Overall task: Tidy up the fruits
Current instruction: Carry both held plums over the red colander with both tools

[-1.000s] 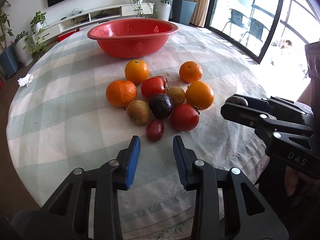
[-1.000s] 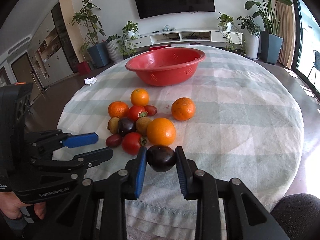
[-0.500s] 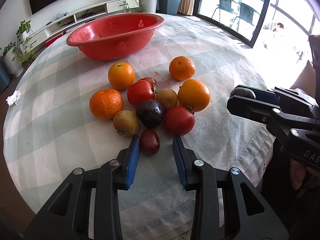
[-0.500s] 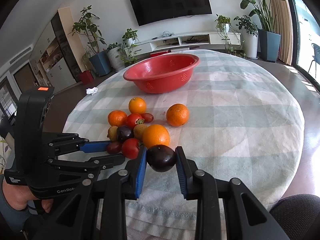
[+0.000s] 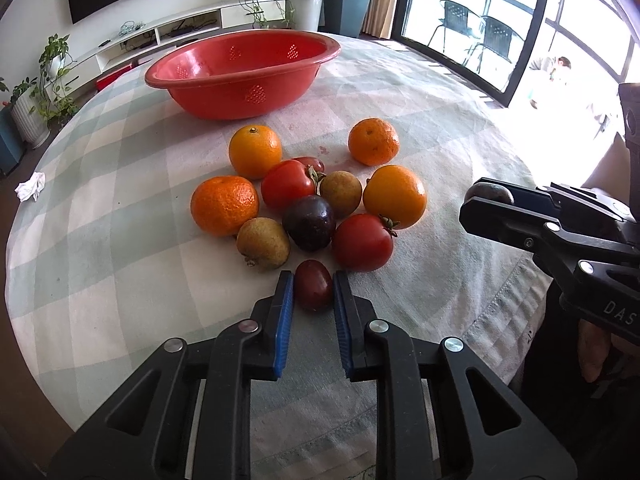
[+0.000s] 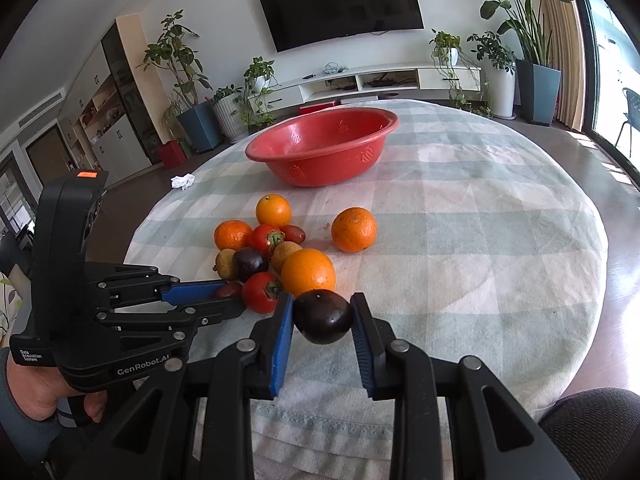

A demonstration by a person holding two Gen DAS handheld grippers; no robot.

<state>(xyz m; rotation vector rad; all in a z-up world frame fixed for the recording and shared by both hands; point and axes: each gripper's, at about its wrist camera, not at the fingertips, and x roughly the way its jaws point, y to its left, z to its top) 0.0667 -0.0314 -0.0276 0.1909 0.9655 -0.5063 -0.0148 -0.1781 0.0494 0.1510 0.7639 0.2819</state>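
Observation:
A pile of fruit lies on the checked tablecloth: oranges (image 5: 254, 151), tomatoes (image 5: 362, 243), brown fruits (image 5: 263, 243) and a dark plum (image 5: 309, 222). My left gripper (image 5: 313, 290) has its blue pads on both sides of a small dark red fruit (image 5: 313, 290) at the pile's near edge, which rests on the cloth. My right gripper (image 6: 322, 316) is shut on a dark purple plum (image 6: 322, 316) and holds it above the cloth, right of the pile. It also shows in the left wrist view (image 5: 490, 194). A red bowl (image 5: 244, 72) stands beyond the pile, empty.
The round table's edge (image 5: 24, 280) curves close on the left and near side. A crumpled white tissue (image 5: 30, 186) lies at the table's left edge. A lone orange (image 6: 354, 229) sits apart, right of the pile.
My left gripper moved forward to the pile and closed in around the small dark red fruit. My right gripper kept holding the plum and rose slightly.

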